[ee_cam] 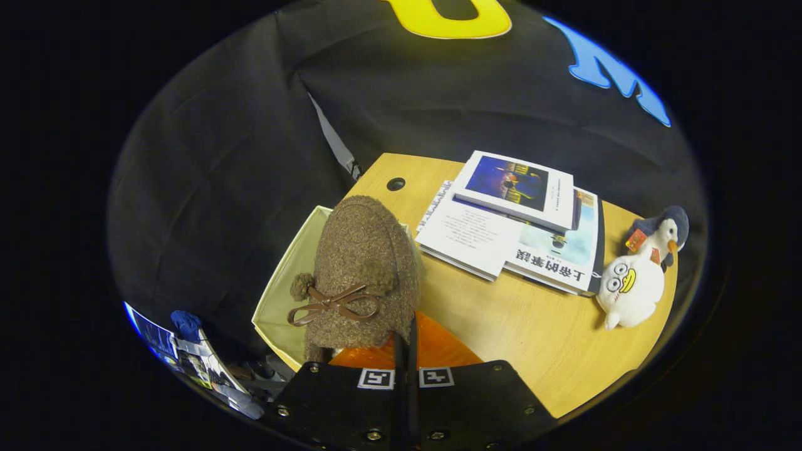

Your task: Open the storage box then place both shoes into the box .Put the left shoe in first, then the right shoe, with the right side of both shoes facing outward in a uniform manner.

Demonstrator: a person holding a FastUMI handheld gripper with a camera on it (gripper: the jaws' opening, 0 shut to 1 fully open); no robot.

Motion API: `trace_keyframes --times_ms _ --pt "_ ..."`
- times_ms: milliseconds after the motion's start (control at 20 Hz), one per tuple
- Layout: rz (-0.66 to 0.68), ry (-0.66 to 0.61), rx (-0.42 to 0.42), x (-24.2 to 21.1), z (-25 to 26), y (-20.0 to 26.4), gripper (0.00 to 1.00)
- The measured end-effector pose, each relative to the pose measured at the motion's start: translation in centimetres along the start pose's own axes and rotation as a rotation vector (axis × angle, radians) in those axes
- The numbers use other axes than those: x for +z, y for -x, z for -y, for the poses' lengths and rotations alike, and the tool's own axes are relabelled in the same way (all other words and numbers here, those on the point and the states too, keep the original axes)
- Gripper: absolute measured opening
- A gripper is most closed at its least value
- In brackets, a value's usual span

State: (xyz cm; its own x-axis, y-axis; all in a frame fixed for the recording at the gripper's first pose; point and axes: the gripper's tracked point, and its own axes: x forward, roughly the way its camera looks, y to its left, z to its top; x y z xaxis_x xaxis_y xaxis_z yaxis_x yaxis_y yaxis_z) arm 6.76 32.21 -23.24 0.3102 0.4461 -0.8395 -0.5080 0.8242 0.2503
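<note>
We find the tool (pixel 406 341) closed on the heel of a brown fleece shoe (pixel 363 275), held over the open cream storage box (pixel 282 294) on the surface (pixel 532 326). We judge opening done; any shoe already inside is hidden.

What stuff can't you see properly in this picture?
- Inside of the storage box: gripper view, hidden by the brown shoe held above it, so what lies in it is unknown.
- Claw: fingers look closed at the shoe's heel, but the grip is hidden behind the shoe.
- Lower books: covered partly by the top book.
</note>
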Motion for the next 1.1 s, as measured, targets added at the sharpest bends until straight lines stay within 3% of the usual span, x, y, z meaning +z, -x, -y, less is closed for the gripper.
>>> trace_keyframes --times_ms 500,1100 --pt "-0.040 0.052 0.029 1.4 -5.0 -3.2 0.00" --pt "-0.077 0.071 -0.004 1.8 -7.0 -6.8 0.00"
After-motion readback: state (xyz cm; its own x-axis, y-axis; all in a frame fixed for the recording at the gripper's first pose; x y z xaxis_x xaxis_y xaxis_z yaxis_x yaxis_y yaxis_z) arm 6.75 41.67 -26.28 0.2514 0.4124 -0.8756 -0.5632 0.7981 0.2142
